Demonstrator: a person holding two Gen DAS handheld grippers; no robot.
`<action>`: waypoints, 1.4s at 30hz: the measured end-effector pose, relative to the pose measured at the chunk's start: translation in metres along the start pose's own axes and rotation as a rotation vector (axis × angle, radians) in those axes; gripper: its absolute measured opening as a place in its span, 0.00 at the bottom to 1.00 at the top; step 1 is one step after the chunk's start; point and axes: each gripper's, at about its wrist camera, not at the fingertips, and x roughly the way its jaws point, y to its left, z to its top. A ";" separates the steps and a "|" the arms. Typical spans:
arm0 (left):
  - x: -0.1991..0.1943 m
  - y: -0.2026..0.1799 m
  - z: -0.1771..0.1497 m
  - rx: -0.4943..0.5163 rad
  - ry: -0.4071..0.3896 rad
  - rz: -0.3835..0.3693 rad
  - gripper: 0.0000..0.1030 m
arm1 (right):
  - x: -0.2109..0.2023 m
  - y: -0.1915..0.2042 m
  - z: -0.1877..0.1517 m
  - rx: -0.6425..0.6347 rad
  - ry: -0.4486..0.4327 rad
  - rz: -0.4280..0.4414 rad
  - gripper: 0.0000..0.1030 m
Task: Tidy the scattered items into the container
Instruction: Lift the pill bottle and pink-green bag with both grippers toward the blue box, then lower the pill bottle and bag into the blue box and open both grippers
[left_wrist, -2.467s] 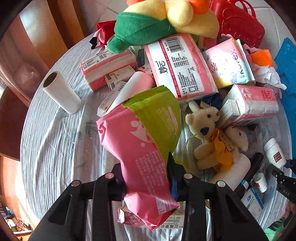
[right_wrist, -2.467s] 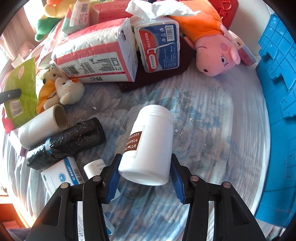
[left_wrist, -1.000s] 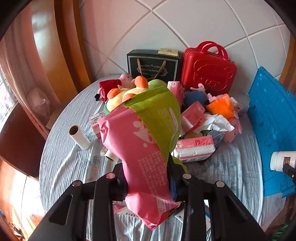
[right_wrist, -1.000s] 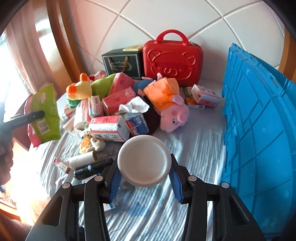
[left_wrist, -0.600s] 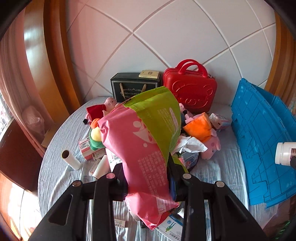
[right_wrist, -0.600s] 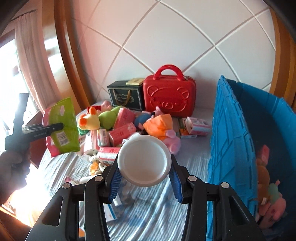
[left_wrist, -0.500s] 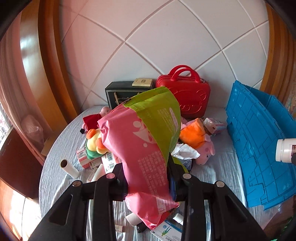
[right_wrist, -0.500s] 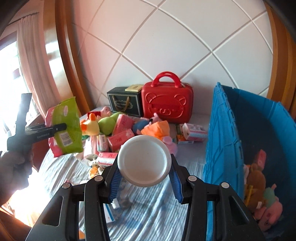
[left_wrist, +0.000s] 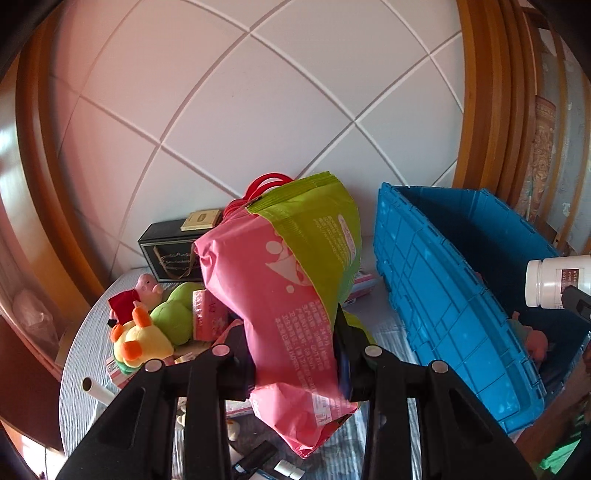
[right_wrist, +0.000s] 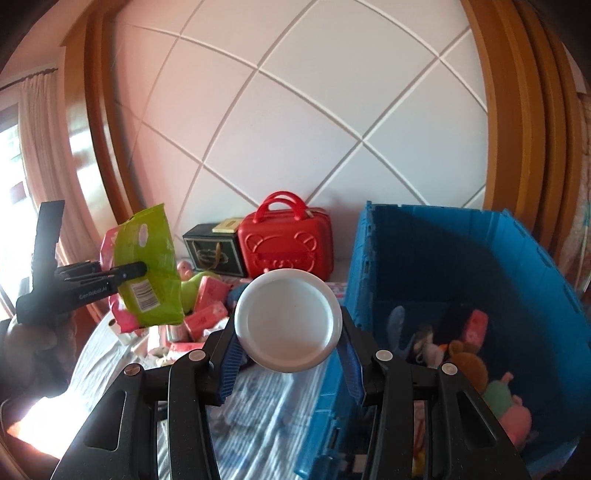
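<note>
Pink-and-green packaging, a soft pouch (left_wrist: 291, 295), was clamped between the fingers of the left gripper (left_wrist: 291, 363), held upright in the air above the cluttered table (left_wrist: 77, 354). The right gripper (right_wrist: 288, 354) gripped a white bottle (right_wrist: 287, 320) by its sides, with the round end facing the camera (in the left wrist view the same bottle (left_wrist: 556, 282) lay horizontal above the crate's opening). A blue crate (right_wrist: 517, 266) stood just right of the table, already holding plush toys (right_wrist: 491, 387). On the table remained a duck plush (left_wrist: 142, 341), pink tissue packs (right_wrist: 207, 314) and a white roll (left_wrist: 96, 390). A red case (right_wrist: 286, 249) and a black gift bag (right_wrist: 212, 251) stood against the tiled wall.
</note>
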 end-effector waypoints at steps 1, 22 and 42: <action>0.002 -0.010 0.004 0.011 -0.001 -0.013 0.31 | -0.004 -0.007 0.001 0.005 -0.009 -0.011 0.44; -0.002 -0.218 0.064 0.247 -0.048 -0.312 0.31 | -0.063 -0.127 -0.010 0.155 -0.080 -0.227 0.44; 0.017 -0.289 0.069 0.331 -0.032 -0.370 0.31 | -0.073 -0.178 -0.026 0.226 -0.072 -0.288 0.44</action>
